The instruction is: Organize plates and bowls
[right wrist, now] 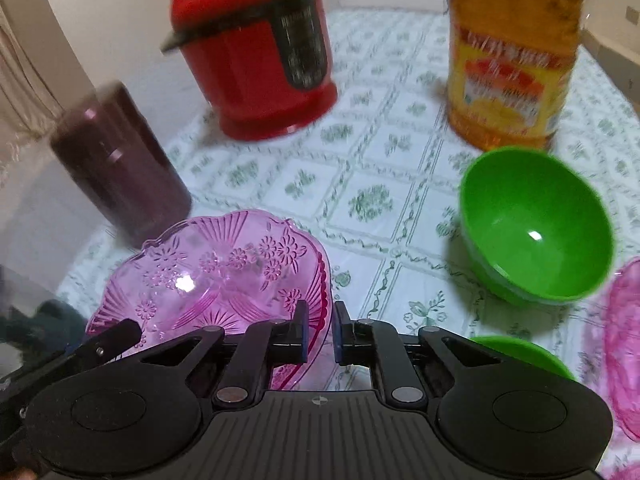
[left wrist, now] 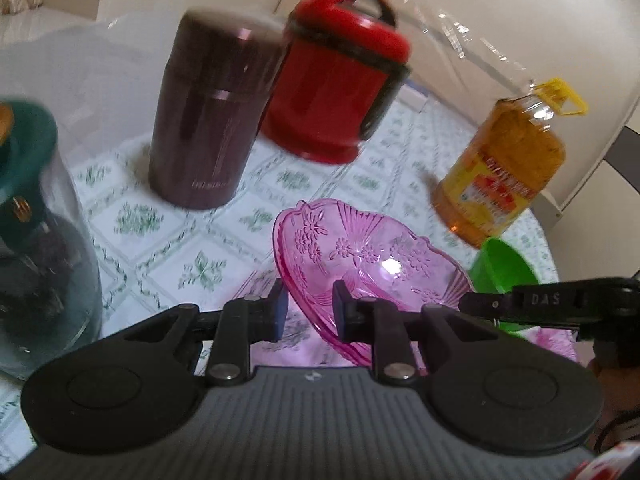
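A pink see-through plate (left wrist: pixel 360 256) with a flower pattern is tilted up off the table. Both grippers straddle its rim. My left gripper (left wrist: pixel 308 312) has its jaws on either side of the near left rim. My right gripper (right wrist: pixel 321 330) has the plate's right rim (right wrist: pixel 224 276) between its narrow jaws. A green bowl (right wrist: pixel 536 224) stands on the table to the right; it also shows in the left wrist view (left wrist: pixel 504 268). A second green bowl (right wrist: pixel 524 356) sits partly hidden behind the right gripper. Another pink plate (right wrist: pixel 624 344) lies at the far right edge.
On the floral tablecloth (right wrist: pixel 360 160) stand a red cooker (right wrist: pixel 256 48), a dark purple canister (right wrist: pixel 120 160) and a yellow oil bottle (right wrist: pixel 516 56). A glass jar with a teal lid (left wrist: pixel 36 216) stands close at the left of the left gripper.
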`<action>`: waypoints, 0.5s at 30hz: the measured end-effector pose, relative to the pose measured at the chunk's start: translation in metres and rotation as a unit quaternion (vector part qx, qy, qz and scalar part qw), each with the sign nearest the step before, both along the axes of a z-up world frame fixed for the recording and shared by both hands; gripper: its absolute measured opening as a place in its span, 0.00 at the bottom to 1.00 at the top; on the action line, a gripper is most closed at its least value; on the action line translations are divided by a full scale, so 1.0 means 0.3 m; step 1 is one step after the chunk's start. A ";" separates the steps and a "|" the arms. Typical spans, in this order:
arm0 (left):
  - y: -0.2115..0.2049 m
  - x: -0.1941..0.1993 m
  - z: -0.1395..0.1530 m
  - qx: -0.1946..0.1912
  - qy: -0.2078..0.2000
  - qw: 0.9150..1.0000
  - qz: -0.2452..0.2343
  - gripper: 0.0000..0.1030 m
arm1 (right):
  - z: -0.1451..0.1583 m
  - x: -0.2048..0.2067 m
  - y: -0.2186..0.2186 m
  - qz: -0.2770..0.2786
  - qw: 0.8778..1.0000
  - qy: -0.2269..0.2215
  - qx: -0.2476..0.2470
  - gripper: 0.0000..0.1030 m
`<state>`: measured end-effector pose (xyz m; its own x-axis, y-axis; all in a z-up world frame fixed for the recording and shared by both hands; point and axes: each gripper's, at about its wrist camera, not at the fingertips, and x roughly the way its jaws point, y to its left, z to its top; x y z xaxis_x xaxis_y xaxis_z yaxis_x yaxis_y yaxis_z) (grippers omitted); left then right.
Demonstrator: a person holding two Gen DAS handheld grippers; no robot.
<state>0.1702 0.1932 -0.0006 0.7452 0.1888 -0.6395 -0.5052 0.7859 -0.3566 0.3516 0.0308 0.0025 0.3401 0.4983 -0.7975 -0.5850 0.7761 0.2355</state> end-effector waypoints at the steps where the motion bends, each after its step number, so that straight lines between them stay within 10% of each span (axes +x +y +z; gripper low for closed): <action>1: -0.014 -0.006 0.025 0.005 -0.004 1.000 -0.004 0.20 | 0.027 -0.018 -0.018 -0.004 1.000 -0.006 0.006 0.11; 15: -0.374 0.020 0.208 0.053 -0.028 0.992 -0.112 0.20 | 0.220 -0.170 -0.465 -0.106 0.991 -0.039 0.068 0.11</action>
<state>0.1760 0.0809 0.0617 0.8094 0.0787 -0.5819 -0.2957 0.9108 -0.2881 0.3005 -0.1087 0.0684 0.5061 0.5105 -0.6951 -0.4332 0.8474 0.3070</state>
